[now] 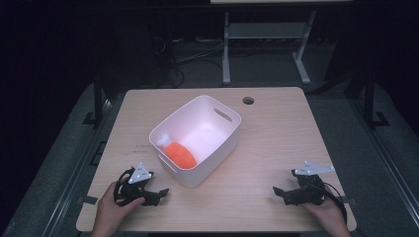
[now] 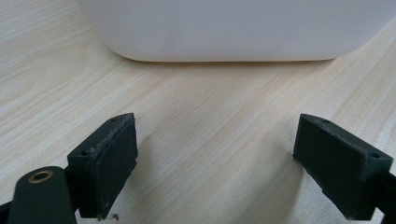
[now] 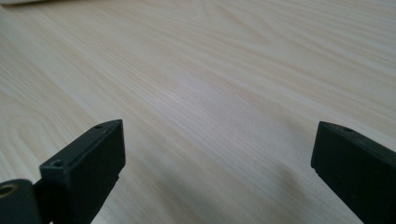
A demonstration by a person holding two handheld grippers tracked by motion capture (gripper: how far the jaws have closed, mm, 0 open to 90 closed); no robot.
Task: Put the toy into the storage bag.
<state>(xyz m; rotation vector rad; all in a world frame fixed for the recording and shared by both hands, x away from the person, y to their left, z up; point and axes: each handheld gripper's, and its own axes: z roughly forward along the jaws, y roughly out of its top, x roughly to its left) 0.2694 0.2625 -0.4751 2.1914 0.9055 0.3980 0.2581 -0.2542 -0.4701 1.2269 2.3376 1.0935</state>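
A white bin stands slantwise at the middle of the counter, its long axis running from near-left to far-right in the high view. Inside, in its near-left end, lies an orange plush toy with a small white piece at its far-left tip; the toy's length runs from that tip toward the bin's near corner.

Both tongs rest low at the near edge of the counter, each held in a hand. The left tongs stand wide with nothing between the jaws. They sit just beside the bin's near corner, and in the left gripper view the bin's white wall rises straight ahead across bare wood. The right tongs also stand wide and empty, well apart from the bin; the right gripper view looks along plain wood between its jaws.

The toy lies forward and slightly to the right of the left tongs, over the bin's near wall, and far to the left of the right tongs. So the left hand is clearly the nearer one. By my reading, any reach for the toy would have to rise over the rim and come down into the near-left end, with the jaws set across the toy's length rather than along it.
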